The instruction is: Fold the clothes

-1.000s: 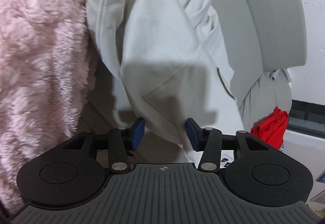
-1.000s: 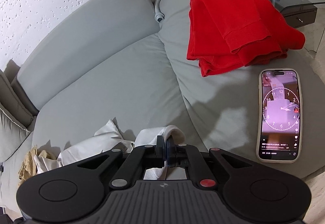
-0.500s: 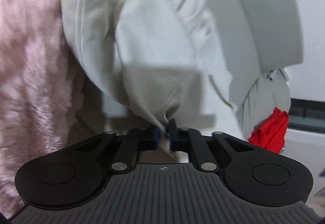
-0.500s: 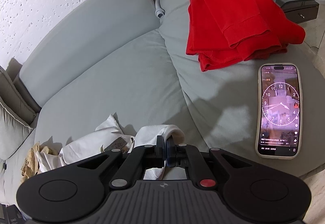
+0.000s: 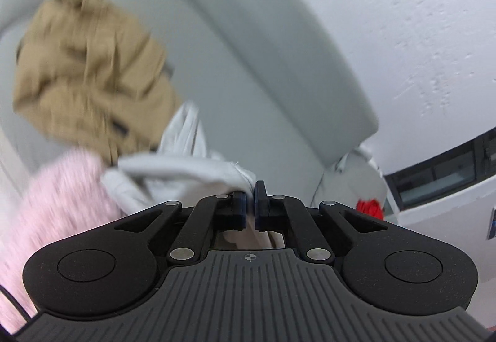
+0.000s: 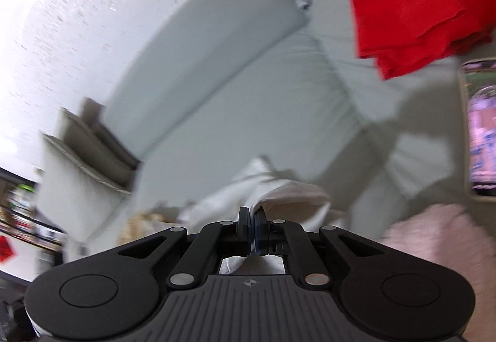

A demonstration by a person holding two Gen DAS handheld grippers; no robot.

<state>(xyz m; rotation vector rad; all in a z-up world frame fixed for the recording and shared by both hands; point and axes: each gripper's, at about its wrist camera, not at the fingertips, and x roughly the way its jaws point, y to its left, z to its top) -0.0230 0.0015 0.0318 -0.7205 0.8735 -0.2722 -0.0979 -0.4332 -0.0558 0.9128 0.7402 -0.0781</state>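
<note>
left tongs (image 5: 250,198) pinching pale garment (image 5: 173,168) | right tongs (image 6: 251,229) pinching same garment

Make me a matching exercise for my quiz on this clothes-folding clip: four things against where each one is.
Things:
1. red garment
2. phone
3. pale grey garment
4. tan garment

Places:
a. at the right edge of the right wrist view
b. crumpled against the sofa back
c. folded on the sofa's far end
d. pinched in both tongs

Pairs: 1-c, 2-a, 3-d, 4-b

Four garments (image 5: 186,162), one phone (image 6: 480,131)
</note>
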